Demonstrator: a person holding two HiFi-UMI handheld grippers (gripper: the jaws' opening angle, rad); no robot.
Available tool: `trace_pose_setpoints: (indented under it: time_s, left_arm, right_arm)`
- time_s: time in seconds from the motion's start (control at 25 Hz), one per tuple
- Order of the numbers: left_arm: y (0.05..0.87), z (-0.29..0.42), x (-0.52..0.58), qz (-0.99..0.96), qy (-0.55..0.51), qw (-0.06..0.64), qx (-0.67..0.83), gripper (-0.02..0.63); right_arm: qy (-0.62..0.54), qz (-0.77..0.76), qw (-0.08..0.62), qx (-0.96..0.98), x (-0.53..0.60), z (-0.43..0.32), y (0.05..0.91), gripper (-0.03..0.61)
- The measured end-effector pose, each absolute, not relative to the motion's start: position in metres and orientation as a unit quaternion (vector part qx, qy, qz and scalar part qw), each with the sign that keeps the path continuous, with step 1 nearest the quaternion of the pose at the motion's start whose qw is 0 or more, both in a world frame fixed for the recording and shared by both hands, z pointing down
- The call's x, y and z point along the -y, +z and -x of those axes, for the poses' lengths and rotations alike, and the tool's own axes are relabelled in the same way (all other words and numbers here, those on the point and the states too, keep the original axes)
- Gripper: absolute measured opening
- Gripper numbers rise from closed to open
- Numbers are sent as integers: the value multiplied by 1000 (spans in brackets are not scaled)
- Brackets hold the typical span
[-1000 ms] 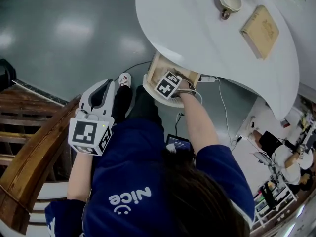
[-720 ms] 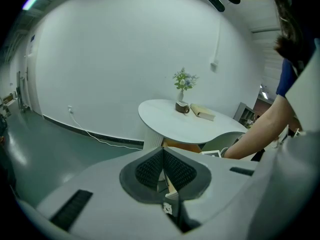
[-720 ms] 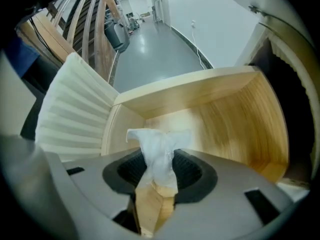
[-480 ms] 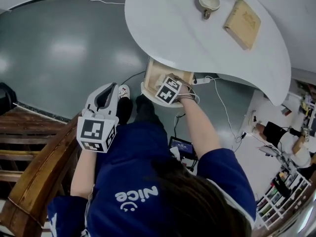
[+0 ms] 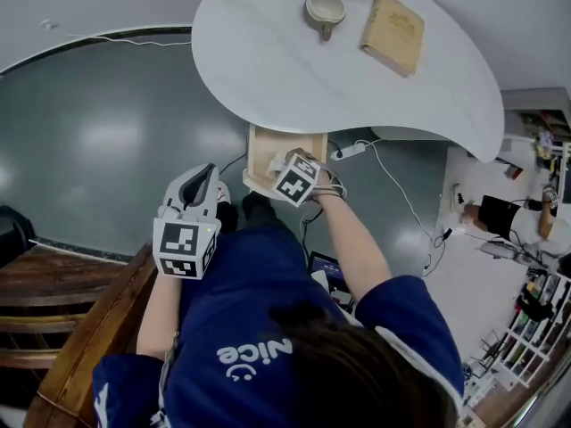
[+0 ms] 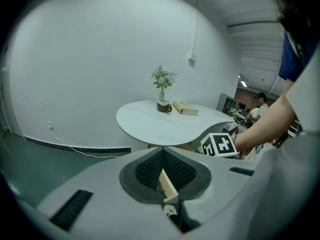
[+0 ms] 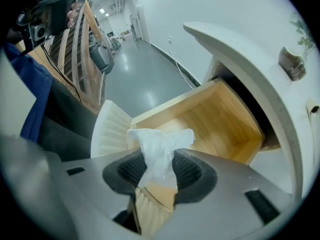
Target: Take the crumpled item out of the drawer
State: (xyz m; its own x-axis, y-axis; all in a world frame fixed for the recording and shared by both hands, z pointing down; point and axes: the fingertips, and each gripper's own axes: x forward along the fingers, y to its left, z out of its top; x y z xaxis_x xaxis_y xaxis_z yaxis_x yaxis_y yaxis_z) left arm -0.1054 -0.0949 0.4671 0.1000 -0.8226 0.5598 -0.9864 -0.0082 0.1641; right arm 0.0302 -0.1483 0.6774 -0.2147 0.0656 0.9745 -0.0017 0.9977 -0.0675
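A crumpled white tissue (image 7: 159,151) is pinched between the pads of my right gripper (image 7: 159,170), its upper part fanning out above the jaws. It hangs over the open wooden drawer (image 7: 220,119), just inside the ribbed white drawer front (image 7: 111,129). In the head view the right gripper (image 5: 290,169) is at the front edge of the drawer (image 5: 262,146), which sticks out from under the white table (image 5: 268,61). My left gripper (image 5: 206,175) is held lower left, away from the drawer. Its jaws meet with nothing between them (image 6: 162,153).
A cup (image 5: 325,9) and a tan book (image 5: 393,32) lie on the table top, with a small vase of flowers (image 6: 162,81) behind them. White cables (image 5: 393,185) trail on the grey floor under the table. Wooden stairs (image 5: 53,310) lie to my left.
The head view has swung so the table sits higher and more central. The right gripper stays at the drawer's front with the tissue; the left gripper holds its place beside my leg.
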Motion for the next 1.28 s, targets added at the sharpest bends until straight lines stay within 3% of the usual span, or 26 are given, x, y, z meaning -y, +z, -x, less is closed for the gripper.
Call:
trace_pose_setpoints:
  time_s: [0.72, 1.28]
  left_arm:
    - [461, 109, 124, -731, 121, 266, 617, 4]
    - [458, 107, 134, -753, 118, 246, 599, 5]
  right_arm:
    - [87, -129, 568, 809, 152, -23, 595, 162]
    - [182, -298, 445, 825, 155, -37, 530, 163]
